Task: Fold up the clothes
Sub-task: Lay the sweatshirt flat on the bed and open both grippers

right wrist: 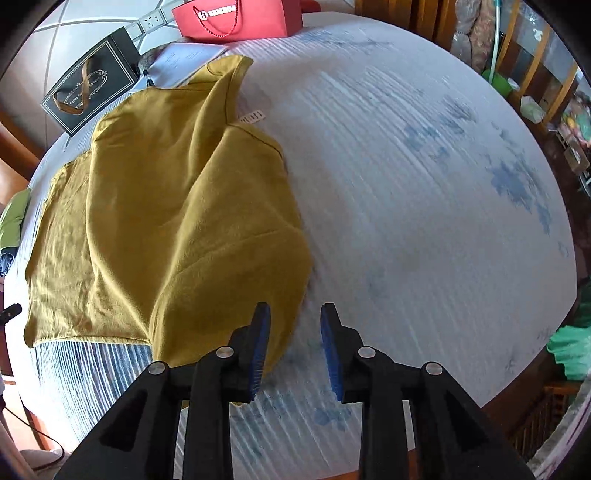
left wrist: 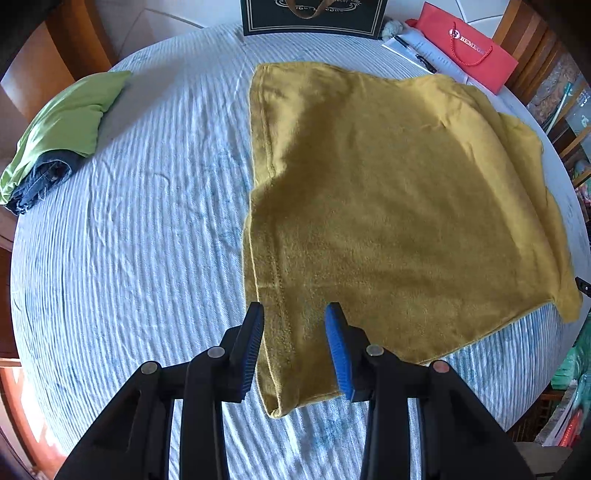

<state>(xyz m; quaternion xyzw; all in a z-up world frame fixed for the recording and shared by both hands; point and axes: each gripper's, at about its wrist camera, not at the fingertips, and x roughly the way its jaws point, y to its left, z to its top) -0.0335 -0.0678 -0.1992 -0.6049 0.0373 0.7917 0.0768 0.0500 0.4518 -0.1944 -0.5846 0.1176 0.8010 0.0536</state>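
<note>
A mustard-yellow garment (left wrist: 388, 206) lies partly folded on the round table with a blue-and-white striped cloth (left wrist: 140, 221). My left gripper (left wrist: 294, 325) is open, its blue pads straddling the garment's near hemmed corner, just above it. In the right wrist view the same garment (right wrist: 166, 221) lies to the left, with a raised fold running from the far collar to the near edge. My right gripper (right wrist: 295, 325) is open and empty; its left pad is over the garment's near right edge, its right pad over bare tablecloth (right wrist: 424, 203).
Folded green and denim clothes (left wrist: 55, 136) sit at the table's far left edge. A black gift bag (left wrist: 314, 16), a red gift bag (left wrist: 469, 46) and papers with pens (left wrist: 417, 48) stand at the back. Wooden chairs and shelves surround the table.
</note>
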